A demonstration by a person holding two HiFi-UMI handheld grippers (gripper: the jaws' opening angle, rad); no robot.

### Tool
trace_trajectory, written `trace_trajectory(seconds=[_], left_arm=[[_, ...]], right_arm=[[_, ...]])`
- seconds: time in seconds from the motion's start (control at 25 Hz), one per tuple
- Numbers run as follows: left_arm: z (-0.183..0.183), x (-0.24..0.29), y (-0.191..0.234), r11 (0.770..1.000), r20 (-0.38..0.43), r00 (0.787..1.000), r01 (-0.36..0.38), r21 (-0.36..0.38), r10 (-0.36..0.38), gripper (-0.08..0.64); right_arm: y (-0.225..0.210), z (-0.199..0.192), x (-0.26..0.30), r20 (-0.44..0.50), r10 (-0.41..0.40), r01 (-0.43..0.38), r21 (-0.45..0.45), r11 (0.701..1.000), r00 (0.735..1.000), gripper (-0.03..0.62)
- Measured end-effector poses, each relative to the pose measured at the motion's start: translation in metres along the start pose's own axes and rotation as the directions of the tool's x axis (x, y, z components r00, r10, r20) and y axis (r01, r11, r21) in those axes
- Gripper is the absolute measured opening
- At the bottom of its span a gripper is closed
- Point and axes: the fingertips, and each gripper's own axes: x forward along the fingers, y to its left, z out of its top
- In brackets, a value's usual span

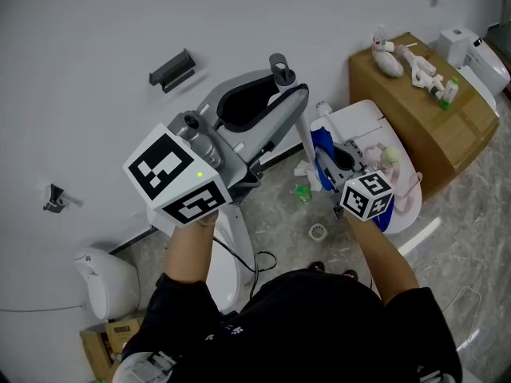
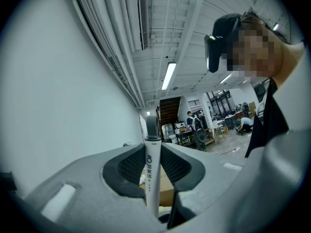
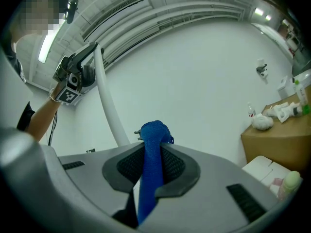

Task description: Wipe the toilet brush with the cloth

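Clearly, the left gripper (image 1: 275, 86) is clenched on the toilet brush (image 1: 306, 138). In the left gripper view its 2 jaws press on the white handle just below the grey loop at the handle's end, and the handle stands upright between the dark pads. From that grip the slim white shaft runs down toward the floor (image 1: 319, 214), in front of the white wall (image 1: 96, 22).

The right gripper (image 1: 335, 166) sits lower and to the right, and it is grasping the blue cloth (image 1: 322, 146). In the right gripper view a bunched strip of this cloth rises between the 2 jaws and bulges above their tips. The cloth lies close against the lower part of the shaft, though I cannot tell whether they touch. The brush head is hidden behind the cloth and the right gripper.

Beside the right gripper is a white fixture (image 1: 363, 118), and behind that is a cardboard box (image 1: 435, 130) with small white items on top.
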Motion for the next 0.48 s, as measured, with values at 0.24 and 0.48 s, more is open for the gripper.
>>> trace_trajectory(seconds=[0.24,0.48], left_arm=[[0.0,0.0,0.001,1.0,-0.005,1.0,-0.002,-0.001,0.002,0.101],[-0.002,-0.002,-0.001,1.0,-0.006,1.0,-0.004,0.0,0.004,0.101]], right_arm=[[-0.003,-0.008,0.001,-0.01,-0.01,0.01,0.012,1.0,1.0,0.064],[-0.002,-0.017,0.003,-0.025,-0.008,0.008,0.016,1.0,1.0,0.064]])
